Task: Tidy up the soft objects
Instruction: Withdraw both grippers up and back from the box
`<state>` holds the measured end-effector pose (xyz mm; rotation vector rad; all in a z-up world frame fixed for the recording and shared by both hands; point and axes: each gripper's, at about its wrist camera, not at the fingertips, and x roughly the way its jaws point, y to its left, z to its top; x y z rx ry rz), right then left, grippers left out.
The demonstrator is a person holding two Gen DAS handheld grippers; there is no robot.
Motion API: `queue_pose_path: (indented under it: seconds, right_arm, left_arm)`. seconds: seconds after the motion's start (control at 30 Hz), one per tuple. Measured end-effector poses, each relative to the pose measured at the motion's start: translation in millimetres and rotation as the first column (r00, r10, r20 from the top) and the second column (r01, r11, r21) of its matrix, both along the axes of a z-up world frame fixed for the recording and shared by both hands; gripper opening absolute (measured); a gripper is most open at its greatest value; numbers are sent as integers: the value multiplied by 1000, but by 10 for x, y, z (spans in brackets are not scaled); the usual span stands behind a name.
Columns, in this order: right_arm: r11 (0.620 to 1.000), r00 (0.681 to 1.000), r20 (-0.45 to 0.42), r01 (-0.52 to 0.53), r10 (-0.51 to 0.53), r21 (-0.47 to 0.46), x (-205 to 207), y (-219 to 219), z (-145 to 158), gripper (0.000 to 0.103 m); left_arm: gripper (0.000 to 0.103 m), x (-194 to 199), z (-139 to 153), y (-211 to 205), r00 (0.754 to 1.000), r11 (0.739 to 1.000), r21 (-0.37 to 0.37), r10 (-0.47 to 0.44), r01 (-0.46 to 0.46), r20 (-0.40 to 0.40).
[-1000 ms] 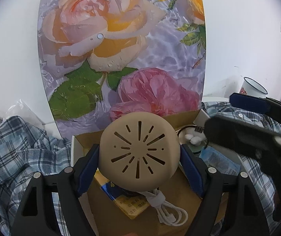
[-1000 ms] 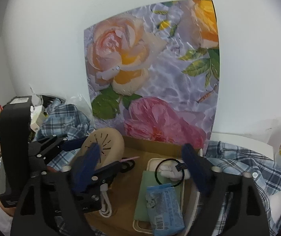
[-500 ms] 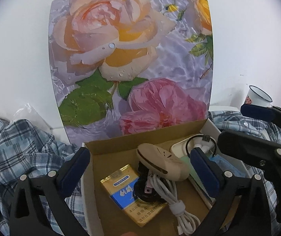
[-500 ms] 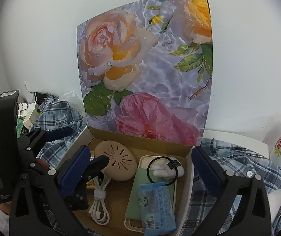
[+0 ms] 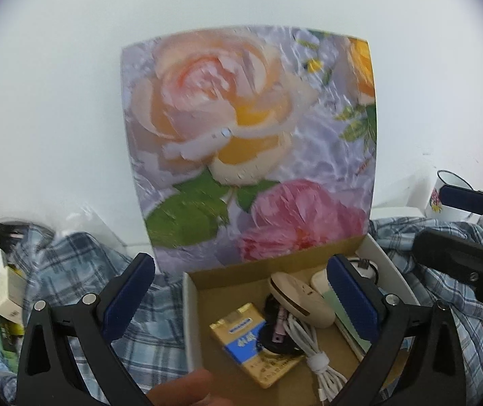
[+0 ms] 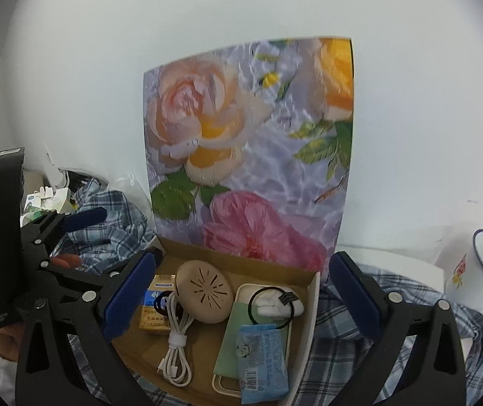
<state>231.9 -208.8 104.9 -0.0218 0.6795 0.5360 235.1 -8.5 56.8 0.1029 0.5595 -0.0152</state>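
Both grippers gape empty now, left gripper (image 5: 241,299) and right gripper (image 6: 241,296). Beige disc (image 6: 204,296), clamped by the left a second ago, lies inside the box (image 6: 312,308).

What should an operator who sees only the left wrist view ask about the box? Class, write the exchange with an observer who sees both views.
Operator: What lies in the box to the right of the beige disc? My finger hides it.
Observer: A blue packet lies on a green pouch in a tray.
Operator: Is anything else in that tray?
Observer: At its far end, a black hair tie rings a white lump.
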Motion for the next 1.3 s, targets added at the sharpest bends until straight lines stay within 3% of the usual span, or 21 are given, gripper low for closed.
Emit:
queue_pose_path:
  seconds: [0.4,0.6,1.03,1.3]
  right_arm:
    - [1000,992,126,-3,0,29,-329,-86,570,103]
    - [999,975,223,6,-13,31,-576,-103,918,103]
    - [999,931,366,-20,1,48,-1066,-179,1459,103]
    - [998,907,421,-6,-21,63,-1323,-256,1710,103]
  left_arm:
    - [103,-382,552,66,992,1000,-18,-9,12,125]
    - [103,-616,808,-2,983,1000,16,-8,5,185]
    - [103,-1327,1447,17,942,997,-52,-34,55,334]
    - [103,-1661,1662,-19,916,993,-36,-86,109,391]
